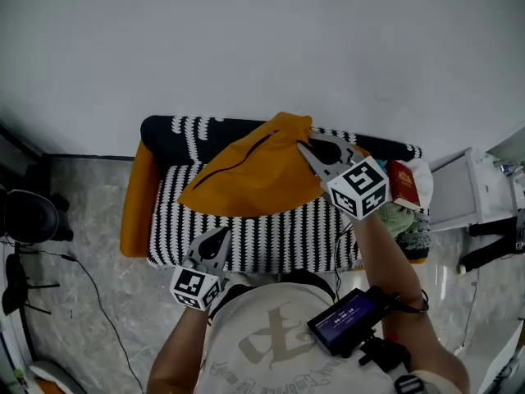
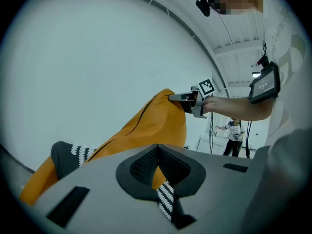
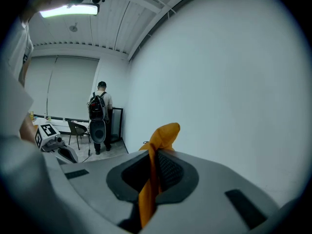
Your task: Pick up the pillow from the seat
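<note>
The orange pillow (image 1: 254, 175) hangs tilted above the black-and-white striped seat (image 1: 271, 236), raised by its right corner. My right gripper (image 1: 305, 146) is shut on that corner, and orange cloth (image 3: 163, 133) runs between its jaws (image 3: 155, 152). The left gripper view shows the pillow (image 2: 151, 126) lifted, with the right gripper (image 2: 178, 97) at its top. My left gripper (image 1: 220, 236) stays low over the seat's front edge, apart from the pillow. Its jaws (image 2: 157, 147) meet with nothing between them.
A red packet (image 1: 404, 185) and green cloth (image 1: 402, 218) lie at the seat's right end. A white unit (image 1: 459, 191) stands to the right. Cables (image 1: 74, 277) and black gear (image 1: 29, 216) are on the floor to the left. A person with a backpack (image 3: 99, 118) stands far off.
</note>
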`<state>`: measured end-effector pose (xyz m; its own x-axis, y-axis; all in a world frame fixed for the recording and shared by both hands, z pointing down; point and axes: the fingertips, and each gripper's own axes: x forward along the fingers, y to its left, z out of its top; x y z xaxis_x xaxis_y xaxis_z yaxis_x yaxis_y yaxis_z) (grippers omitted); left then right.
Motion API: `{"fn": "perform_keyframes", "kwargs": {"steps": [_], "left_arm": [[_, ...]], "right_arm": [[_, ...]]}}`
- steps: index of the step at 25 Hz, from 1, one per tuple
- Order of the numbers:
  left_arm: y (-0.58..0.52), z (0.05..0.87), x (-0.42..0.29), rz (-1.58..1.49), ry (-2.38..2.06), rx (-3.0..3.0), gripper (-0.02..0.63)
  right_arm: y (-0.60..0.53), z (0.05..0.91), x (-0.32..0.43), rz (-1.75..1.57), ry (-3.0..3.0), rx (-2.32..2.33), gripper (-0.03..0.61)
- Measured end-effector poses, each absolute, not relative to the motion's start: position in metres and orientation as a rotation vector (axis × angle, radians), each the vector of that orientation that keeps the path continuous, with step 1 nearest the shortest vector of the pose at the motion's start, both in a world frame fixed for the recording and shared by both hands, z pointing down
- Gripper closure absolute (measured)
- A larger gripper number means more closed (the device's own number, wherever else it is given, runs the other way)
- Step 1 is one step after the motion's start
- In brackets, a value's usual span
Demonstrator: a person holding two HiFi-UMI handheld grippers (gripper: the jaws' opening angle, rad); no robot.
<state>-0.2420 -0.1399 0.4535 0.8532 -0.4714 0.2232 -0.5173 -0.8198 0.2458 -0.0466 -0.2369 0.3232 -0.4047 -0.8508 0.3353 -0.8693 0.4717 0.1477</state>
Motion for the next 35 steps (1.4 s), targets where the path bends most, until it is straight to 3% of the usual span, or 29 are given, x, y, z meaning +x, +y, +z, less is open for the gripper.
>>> {"fn": "perform_keyframes", "kwargs": {"steps": [24,35], "left_arm": [[-0.051,0.426,-0.083,0.3,-0.224,2.913,0.604],[0.017,0.413,-0.038,0.291,-0.127,2.962,0.604]], "right_arm": [[-0.006,0.322,0.121,0.163,-2.023,1.94,0.549],[0.096,0.323,0.158,0.139,-1.941,2.015,0.549]]}}
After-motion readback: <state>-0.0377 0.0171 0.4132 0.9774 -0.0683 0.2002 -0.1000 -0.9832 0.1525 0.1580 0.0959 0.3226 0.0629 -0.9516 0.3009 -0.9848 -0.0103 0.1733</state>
